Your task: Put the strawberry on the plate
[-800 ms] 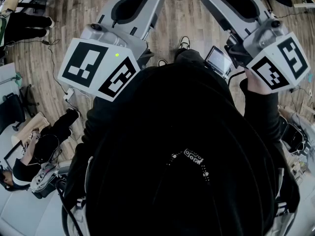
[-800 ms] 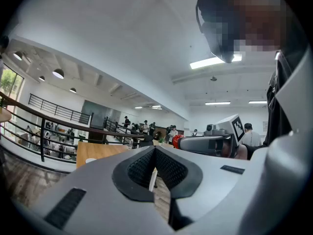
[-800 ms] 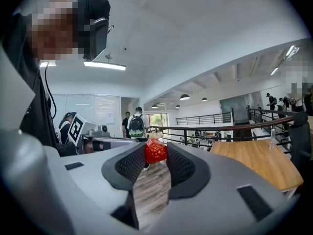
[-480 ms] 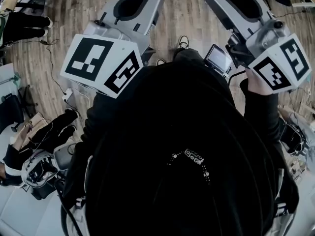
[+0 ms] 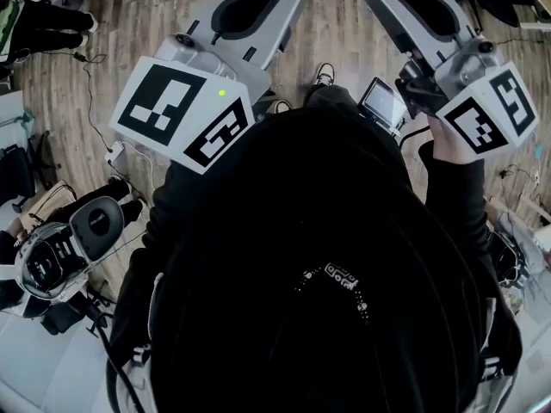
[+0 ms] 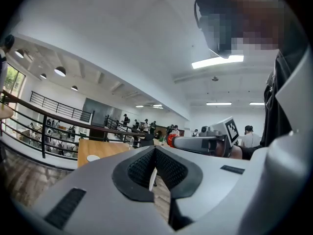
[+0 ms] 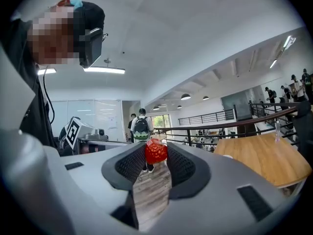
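Two grippers are held level in front of a person in dark clothing (image 5: 327, 274), above a wooden plank floor (image 5: 331, 24). The left gripper (image 6: 155, 153) is seen with its jaws brought together: the ribbed black pads (image 6: 142, 168) meet at their tips and nothing is caught between them. In the head view its long grey fingers are closed at the far end, with an oval gap left further back.

The right gripper (image 7: 156, 153) is clenched on the strawberry (image 7: 156, 152). The red fruit is pinched near the tips of the jaws, touched by a ribbed pad on each side, and is carried in the air well above the floor. In the head view only a small red patch of it is shown, at the top edge, at the end of that gripper. In the left gripper view the right gripper is seen off to the side with the red fruit at its tip.

A wooden table (image 7: 264, 160) is shown to the right in the right gripper view, beside a dark railing (image 7: 220, 126). A small white round thing (image 7: 226, 156) is seen on the table, too small to be identified. A person with a backpack (image 7: 142, 126) is seen standing further off, beyond the jaws.
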`<act>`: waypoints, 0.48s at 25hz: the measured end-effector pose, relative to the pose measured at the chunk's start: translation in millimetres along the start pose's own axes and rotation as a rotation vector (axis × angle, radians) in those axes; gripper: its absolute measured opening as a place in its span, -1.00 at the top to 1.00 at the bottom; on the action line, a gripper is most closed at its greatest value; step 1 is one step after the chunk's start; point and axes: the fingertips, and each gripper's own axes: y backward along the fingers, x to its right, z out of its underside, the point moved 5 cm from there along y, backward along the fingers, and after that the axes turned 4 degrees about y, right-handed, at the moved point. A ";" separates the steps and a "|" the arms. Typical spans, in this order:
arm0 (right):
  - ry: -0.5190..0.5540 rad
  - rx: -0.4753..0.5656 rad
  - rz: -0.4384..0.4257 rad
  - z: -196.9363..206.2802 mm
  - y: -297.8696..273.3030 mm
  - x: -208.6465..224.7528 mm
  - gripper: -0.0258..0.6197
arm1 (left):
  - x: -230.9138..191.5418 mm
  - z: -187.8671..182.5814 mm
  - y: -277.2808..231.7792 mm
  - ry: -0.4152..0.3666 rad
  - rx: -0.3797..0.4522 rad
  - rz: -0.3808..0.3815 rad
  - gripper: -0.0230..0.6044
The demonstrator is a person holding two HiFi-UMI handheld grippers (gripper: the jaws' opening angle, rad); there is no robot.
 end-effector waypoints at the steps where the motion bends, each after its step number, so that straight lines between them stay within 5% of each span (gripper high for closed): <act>1: 0.008 0.003 -0.007 -2.2 -4.6 -5.5 0.47 | -1.0 -0.2 7.5 0.003 0.011 -0.007 0.91; 8: -0.001 0.007 -0.050 13.0 21.6 -26.4 0.47 | 30.7 23.0 32.8 0.029 0.050 -0.043 0.91; 12: -0.032 0.001 -0.064 15.6 19.4 0.7 0.47 | 26.2 24.5 5.0 0.032 0.025 -0.048 0.91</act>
